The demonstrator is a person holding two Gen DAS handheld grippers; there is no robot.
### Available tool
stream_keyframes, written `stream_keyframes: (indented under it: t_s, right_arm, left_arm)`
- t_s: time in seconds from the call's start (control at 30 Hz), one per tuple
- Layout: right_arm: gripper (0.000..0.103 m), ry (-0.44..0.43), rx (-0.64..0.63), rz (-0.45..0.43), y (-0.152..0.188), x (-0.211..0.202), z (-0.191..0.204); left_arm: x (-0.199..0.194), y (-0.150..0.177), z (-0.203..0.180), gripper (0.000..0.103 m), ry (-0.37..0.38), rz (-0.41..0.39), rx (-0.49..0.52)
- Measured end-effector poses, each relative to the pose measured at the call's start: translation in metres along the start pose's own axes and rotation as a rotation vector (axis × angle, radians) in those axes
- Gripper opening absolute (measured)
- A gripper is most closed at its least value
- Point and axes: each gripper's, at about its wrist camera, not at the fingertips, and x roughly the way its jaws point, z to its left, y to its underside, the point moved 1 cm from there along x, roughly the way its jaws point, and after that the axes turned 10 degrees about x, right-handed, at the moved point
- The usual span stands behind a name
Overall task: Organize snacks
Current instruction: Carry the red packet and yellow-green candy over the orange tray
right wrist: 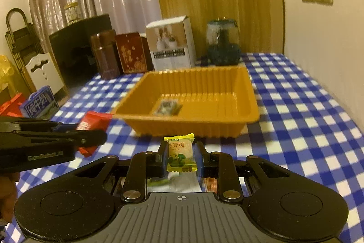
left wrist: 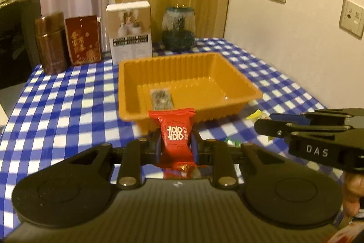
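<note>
Two sweets are in transit: the left hand-held gripper (left wrist: pixel 176 144) is clenched on a red candy (left wrist: pixel 176 136), the right hand-held gripper (right wrist: pixel 181 156) on a yellow candy (right wrist: pixel 181 153), both just short of the orange tray (left wrist: pixel 238 74) on the desk (left wrist: pixel 56 102). Next, likely carry each over the rim and release beside the dark packet (left wrist: pixel 162 98) inside.

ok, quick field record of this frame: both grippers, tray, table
left gripper: shut on red candy
right gripper: shut on yellow candy
orange tray: on checkered tablecloth, ahead of both grippers
tray contents: one dark wrapped snack
behind tray: brown canister, red tin, white box, glass jar
</note>
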Motion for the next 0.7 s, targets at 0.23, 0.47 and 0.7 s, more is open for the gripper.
stream_keyframes:
  t_s: [0.23,0.47,0.7]
  right_arm:
    - [0.025,0.001,0.023,-0.045,-0.026,0.009,0.003]
    - [0.025,0.013,0.053,-0.066,-0.052,0.026,0.0]
    - [0.025,0.052,0.065,-0.064,-0.067,0.057,-0.007]
  left_arm:
    - [0.012,-0.025,0.008,0.023,-0.004,-0.041,-0.032]
    - [0.037,-0.041,0.019,0.023,-0.001,-0.05,-0.066]
    - [0.06,-0.05,0.029,0.023,-0.015,-0.04,-0.077]
